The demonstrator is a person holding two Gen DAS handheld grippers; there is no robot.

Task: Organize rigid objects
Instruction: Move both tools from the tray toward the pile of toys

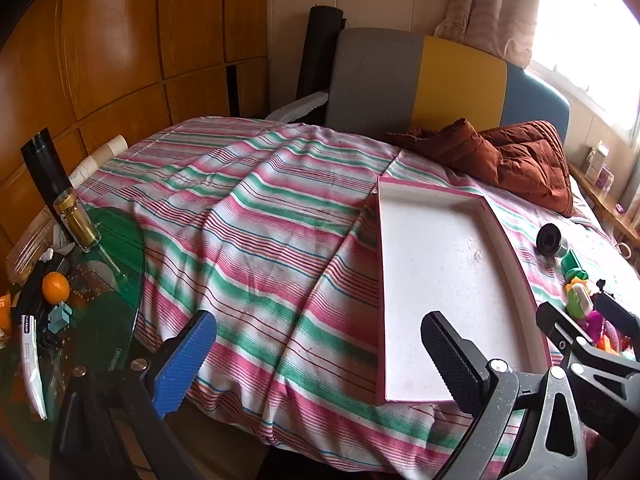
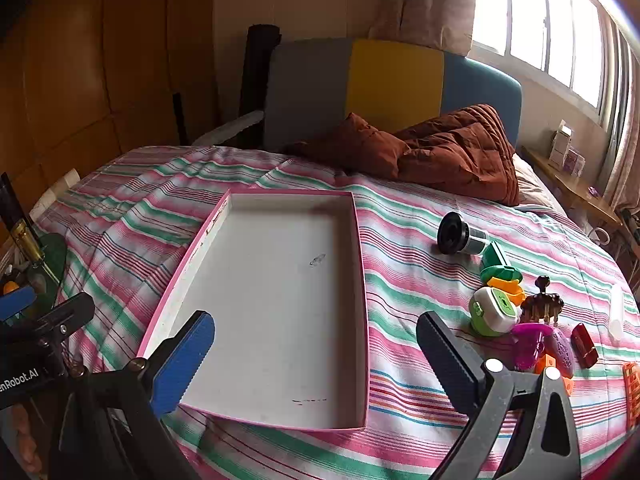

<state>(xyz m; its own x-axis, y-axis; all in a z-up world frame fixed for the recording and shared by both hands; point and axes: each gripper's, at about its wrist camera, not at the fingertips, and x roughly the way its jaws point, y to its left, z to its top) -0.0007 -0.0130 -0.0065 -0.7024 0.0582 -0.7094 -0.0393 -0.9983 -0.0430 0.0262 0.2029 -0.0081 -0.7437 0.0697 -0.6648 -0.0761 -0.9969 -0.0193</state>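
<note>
A shallow white tray with a pink rim (image 2: 224,216) lies empty on the striped bedspread; it also shows in the left wrist view (image 1: 436,200). To its right lie small objects: a black and silver cylinder (image 2: 460,236), a green block (image 2: 496,260), a green and white box (image 2: 492,312), a brown hair claw (image 2: 542,304), a magenta toy (image 2: 536,344) and a red piece (image 2: 584,346). My right gripper (image 2: 316,360) is open and empty over the tray's near end. My left gripper (image 1: 320,360) is open and empty over the bedspread, left of the tray.
A rust-coloured quilted jacket (image 2: 440,148) lies at the head of the bed by a grey, yellow and blue headboard (image 2: 392,80). A green glass side table (image 1: 108,280) on the left holds a bottle (image 1: 76,224), an orange (image 1: 56,287) and clutter. A wooden wardrobe stands behind.
</note>
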